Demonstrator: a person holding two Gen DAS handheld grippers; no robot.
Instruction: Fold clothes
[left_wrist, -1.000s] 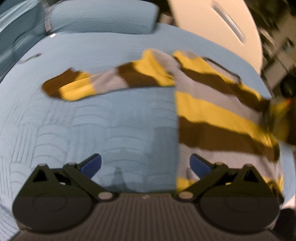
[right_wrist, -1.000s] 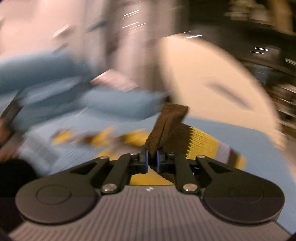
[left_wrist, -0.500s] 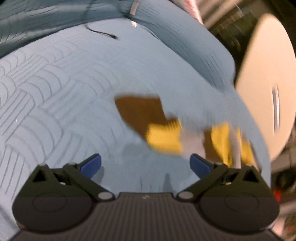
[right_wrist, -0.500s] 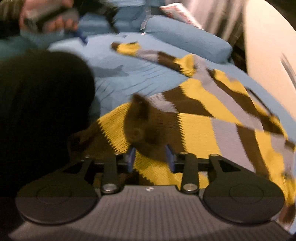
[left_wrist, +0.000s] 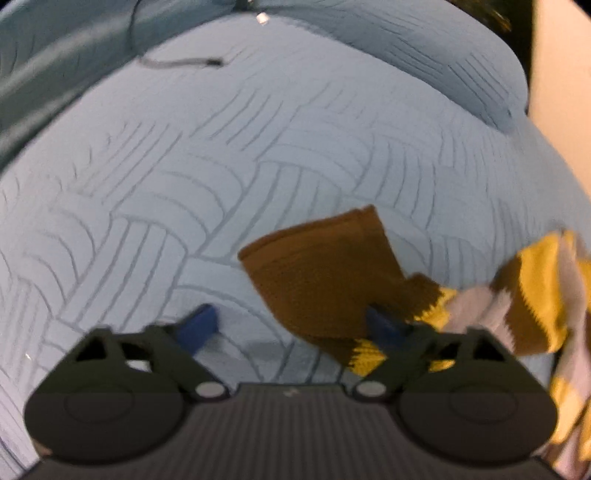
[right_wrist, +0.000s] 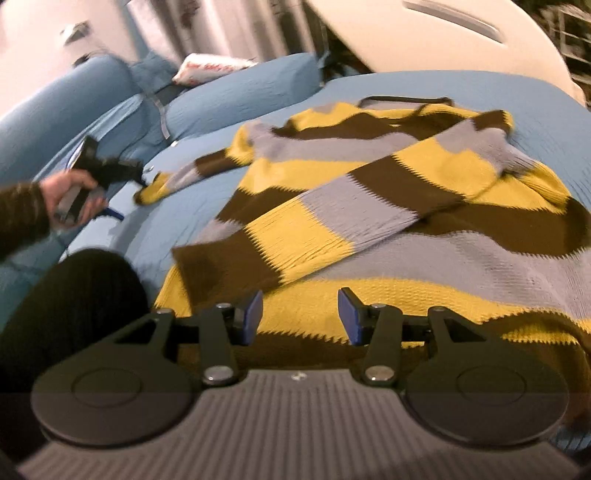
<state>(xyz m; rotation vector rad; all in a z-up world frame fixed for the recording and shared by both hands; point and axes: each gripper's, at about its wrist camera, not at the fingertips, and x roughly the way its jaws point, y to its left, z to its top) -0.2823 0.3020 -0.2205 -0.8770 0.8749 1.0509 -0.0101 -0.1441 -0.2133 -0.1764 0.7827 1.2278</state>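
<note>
A sweater (right_wrist: 424, 206) striped yellow, brown and grey lies flat on a light blue quilted bed (left_wrist: 184, 184). One sleeve (right_wrist: 332, 218) is folded diagonally across its body, brown cuff toward me. My right gripper (right_wrist: 300, 314) is open and empty just above the sweater's lower yellow stripe. The other sleeve stretches out to the left; its brown cuff (left_wrist: 325, 273) lies on the bed in the left wrist view. My left gripper (left_wrist: 291, 326) is open, its right finger touching that cuff's edge. The hand with the left gripper (right_wrist: 92, 177) also shows in the right wrist view.
Blue pillows (right_wrist: 240, 96) lie at the head of the bed, with a white packet (right_wrist: 210, 68) behind them. A pale headboard (right_wrist: 443, 33) rises at the back right. A dark cable (left_wrist: 181, 62) lies on the quilt. A dark rounded shape (right_wrist: 74, 302) sits at the bed's near left.
My right gripper has let go of the brown cuff and opened; that sleeve now lies across the sweater. My left gripper has moved down close to the other sleeve's cuff.
</note>
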